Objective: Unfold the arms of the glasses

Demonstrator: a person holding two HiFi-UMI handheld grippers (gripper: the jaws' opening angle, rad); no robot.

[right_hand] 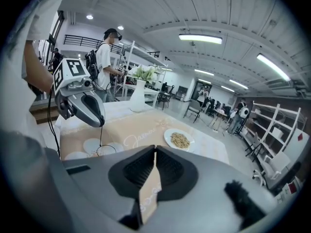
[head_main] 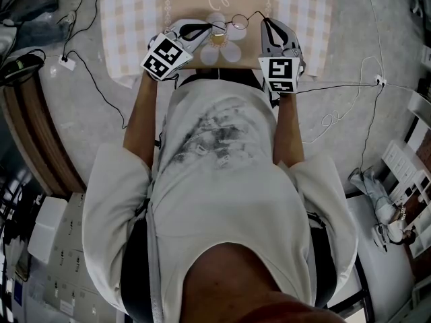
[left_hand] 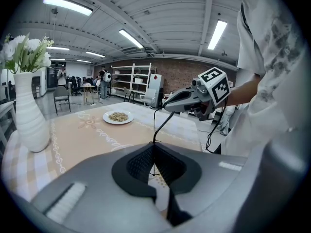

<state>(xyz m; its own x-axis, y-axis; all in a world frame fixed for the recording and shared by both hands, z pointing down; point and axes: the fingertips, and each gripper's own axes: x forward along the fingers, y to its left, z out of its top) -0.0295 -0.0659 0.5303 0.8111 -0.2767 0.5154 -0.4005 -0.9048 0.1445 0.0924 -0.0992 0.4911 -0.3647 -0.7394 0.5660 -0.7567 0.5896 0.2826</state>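
Thin round wire-rimmed glasses (head_main: 239,22) hang above the beige tablecloth (head_main: 135,12), stretched between my two grippers. My left gripper (head_main: 211,27) is shut on the thin black frame beside the left lens. In the left gripper view a black arm (left_hand: 160,125) rises from its closed jaws (left_hand: 154,143) to the tip of my right gripper (left_hand: 166,108). My right gripper (head_main: 264,21) is shut on that arm's end, though its own view hides the arm at the jaw tip (right_hand: 155,148). A lens loop (right_hand: 107,150) dangles below the left gripper (right_hand: 101,124).
A white vase with flowers (left_hand: 29,115) stands on the table's left side. Further out is a plate of food (right_hand: 180,140). Cables (head_main: 87,66) trail over the floor on both sides. A person with a backpack (right_hand: 107,57) stands beyond the table, and shelving lines the far walls.
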